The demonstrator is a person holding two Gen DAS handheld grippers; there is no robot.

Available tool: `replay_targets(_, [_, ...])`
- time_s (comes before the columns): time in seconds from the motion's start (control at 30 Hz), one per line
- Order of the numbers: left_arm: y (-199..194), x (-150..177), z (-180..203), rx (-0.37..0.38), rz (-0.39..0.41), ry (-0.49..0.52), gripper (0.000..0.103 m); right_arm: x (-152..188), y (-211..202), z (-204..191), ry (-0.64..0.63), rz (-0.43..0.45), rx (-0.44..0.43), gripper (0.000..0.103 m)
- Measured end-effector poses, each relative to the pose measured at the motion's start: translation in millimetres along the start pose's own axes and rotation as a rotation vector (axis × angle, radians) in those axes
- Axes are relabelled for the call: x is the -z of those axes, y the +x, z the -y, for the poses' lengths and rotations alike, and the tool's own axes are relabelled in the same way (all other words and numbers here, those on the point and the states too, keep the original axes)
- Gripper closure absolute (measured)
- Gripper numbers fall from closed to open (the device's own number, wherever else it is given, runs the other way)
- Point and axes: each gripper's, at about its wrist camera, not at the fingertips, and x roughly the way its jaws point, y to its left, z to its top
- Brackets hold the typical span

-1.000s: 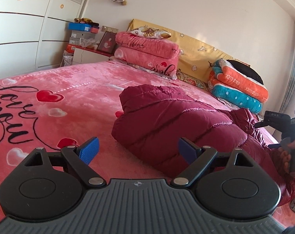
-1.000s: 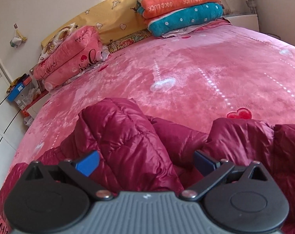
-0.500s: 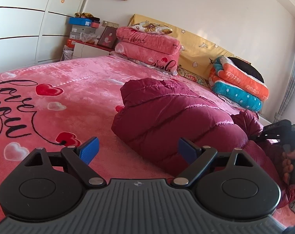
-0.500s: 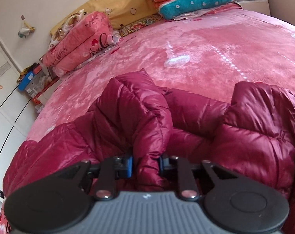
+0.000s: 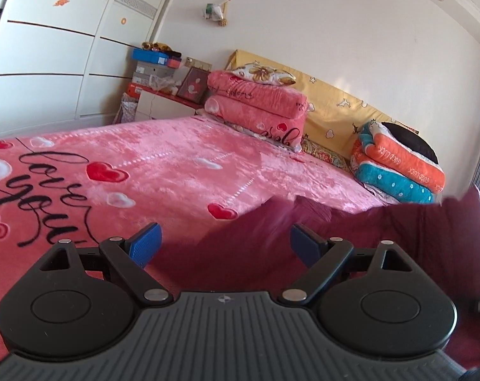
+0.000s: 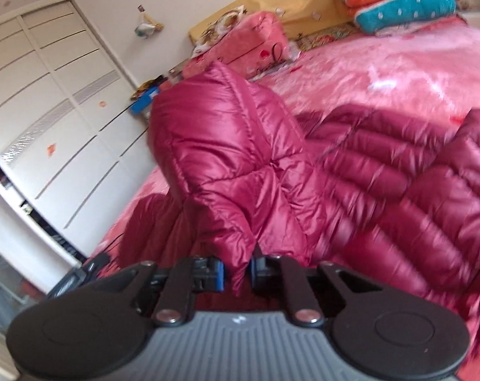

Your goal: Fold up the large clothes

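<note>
**A:** Watching this from the doorway. The right tool (image 6: 236, 273) has just been closing and now pinches a fold of the maroon puffer jacket (image 6: 351, 171), with fabric squeezed between its blue pads. That bit stands up in a peak, the rest slumps on the bed (image 5: 183, 171).

**B:** And the left tool (image 5: 224, 244)?

**A:** Spread wide, gripping nothing, hovering just over the jacket's near edge. My guess is it's waiting to catch another corner so the thing can be stretched out flat.

**B:** Why pinch so little?

**A:** Slippery padded shell, probably. A thin ridge is easier to hang onto than a fat quilted chunk. Folding proper hasn't really begun, I'd say.
</note>
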Motion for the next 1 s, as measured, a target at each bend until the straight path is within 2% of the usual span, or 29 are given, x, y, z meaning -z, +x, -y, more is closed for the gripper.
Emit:
replay_targets(0.23, [-36, -5, 5, 0.014, 0.01, 0.046, 0.0, 72, -24, -5, 0.068, -0.128, -0.078, 0.092])
replay_targets(0.37, [-51, 2, 10, 0.041, -0.015, 0.075, 0.0, 97, -36, -3, 0.084, -0.168, -0.091, 0.092])
replay_targets(0.57, [-65, 12, 19, 0.063, -0.051, 0.136, 0.0, 125, -27, 19, 0.083, -0.251, -0.049, 0.092])
replay_targets(0.73, [-75, 24, 22, 0.078, -0.104, 0.169, 0.0, 123, -31, 22, 0.06, -0.247, -0.05, 0.088])
replay_targets(0.9, [-87, 37, 15, 0.058, -0.165, 0.172, 0.0, 122, -56, 16, 0.006, -0.184, -0.045, 0.078])
replay_targets(0.97, [-93, 41, 10, 0.06, -0.187, 0.162, 0.0, 121, -64, 20, 0.018, -0.168, -0.041, 0.064])
replay_targets(1.0, [-97, 43, 8, 0.056, -0.197, 0.155, 0.0, 123, -71, 24, 0.023, -0.154, -0.031, 0.051])
